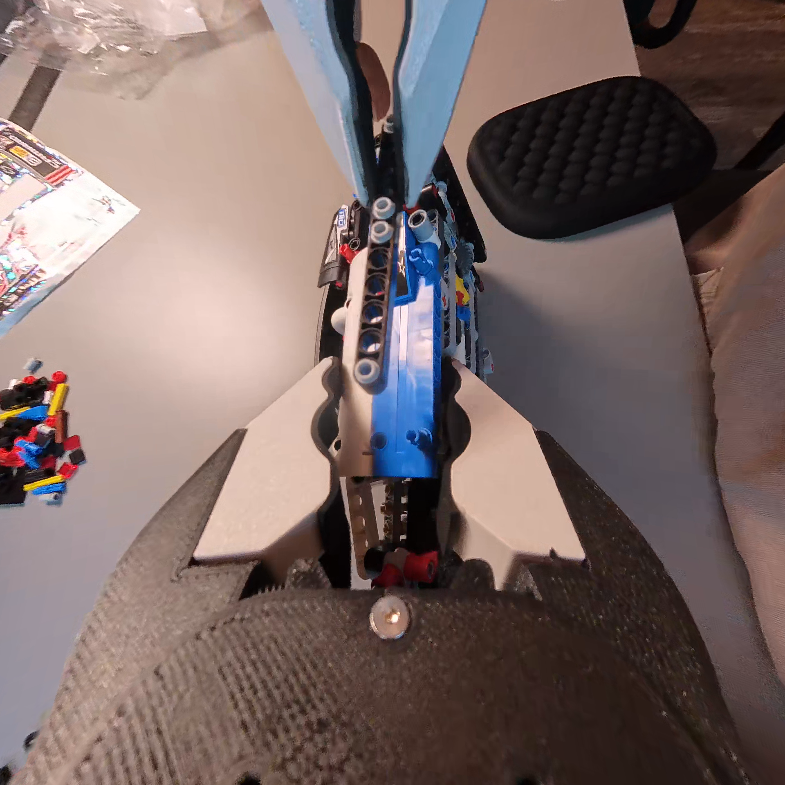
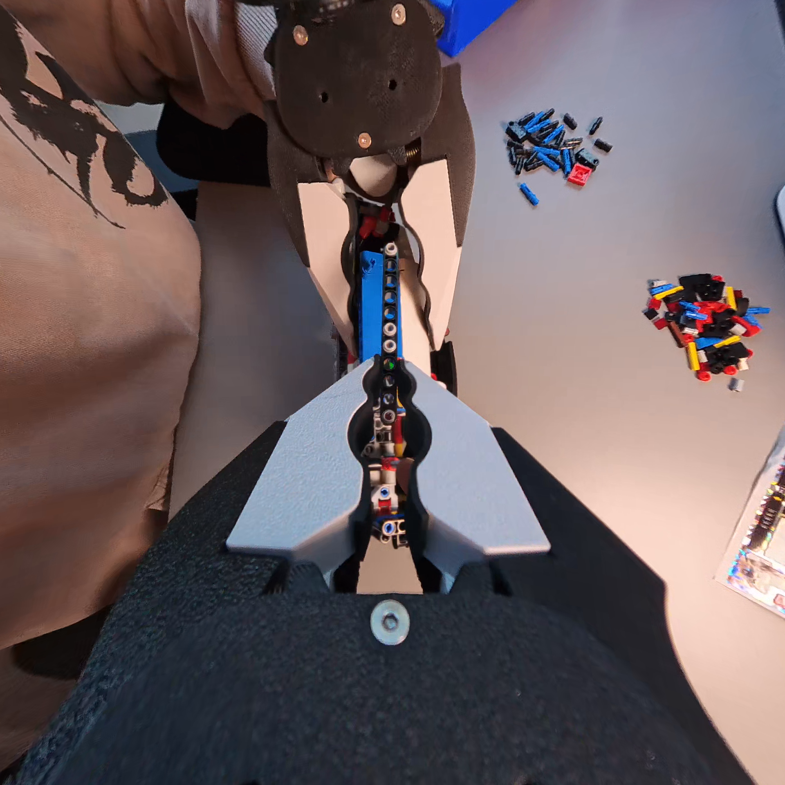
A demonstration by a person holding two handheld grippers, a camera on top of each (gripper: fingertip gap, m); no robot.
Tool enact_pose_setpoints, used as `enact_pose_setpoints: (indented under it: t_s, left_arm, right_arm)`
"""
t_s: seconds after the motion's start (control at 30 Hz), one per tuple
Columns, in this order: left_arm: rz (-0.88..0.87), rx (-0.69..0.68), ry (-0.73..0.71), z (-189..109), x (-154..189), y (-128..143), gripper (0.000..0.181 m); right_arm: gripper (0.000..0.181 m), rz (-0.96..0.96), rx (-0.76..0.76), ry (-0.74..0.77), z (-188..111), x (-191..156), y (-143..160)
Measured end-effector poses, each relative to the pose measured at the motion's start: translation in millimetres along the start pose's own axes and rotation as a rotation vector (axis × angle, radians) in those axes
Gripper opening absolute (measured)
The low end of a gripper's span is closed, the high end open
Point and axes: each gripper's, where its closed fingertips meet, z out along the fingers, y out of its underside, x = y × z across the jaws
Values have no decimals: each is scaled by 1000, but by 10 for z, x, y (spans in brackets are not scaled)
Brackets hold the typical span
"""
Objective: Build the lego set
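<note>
Model (image 1: 399, 340) at frame centre, held off the table (image 1: 191, 276) between both tools. Left gripper (image 1: 393, 369) pinches its blue-and-white end; right gripper (image 2: 388, 367) is pressed onto the black beam (image 2: 390, 306) at the far end.

Risks, as I judge them:
- opposed pull or twist could pop the beam's pins
- uneven squeeze could crack the stack
- a slip drops the model beside the loose pile (image 2: 709, 327), mid-right

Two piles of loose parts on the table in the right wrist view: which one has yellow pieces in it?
The nearer, multicoloured pile, mixing red, black, blue and yellow bars. The farther pile is only blue and black pins plus one red piece.
</note>
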Motion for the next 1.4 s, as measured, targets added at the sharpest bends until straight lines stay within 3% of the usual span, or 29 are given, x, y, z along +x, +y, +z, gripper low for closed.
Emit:
enact_pose_setpoints:
  t_s: [0.23, 0.4, 0.67, 0.87, 1.1, 1.4]
  left_arm:
    - [208, -15, -282, -119, -224, -60, 46]
    - [293, 49, -371, -153, -133, -90, 47]
    - [166, 63, -307, -295, -73, 41, 50]
    - [25, 126, -295, -403, -158, 165, 26]
    - [-10, 177, -237, -402, -137, 139, 29]
    - [-15, 223, -205, -501, -76, 28, 47]
  right_arm:
    - [4, -110, 30, 207, 87, -43, 67]
    - [4, -142, 59, 232, 128, -169, 92]
    - [4, -176, 24, 247, 201, -234, 119]
    - [4, -173, 20, 221, 299, -288, 139]
    - [4, -148, 59, 190, 304, -224, 12]
    - [4, -132, -29, -94, 228, 53, -227]
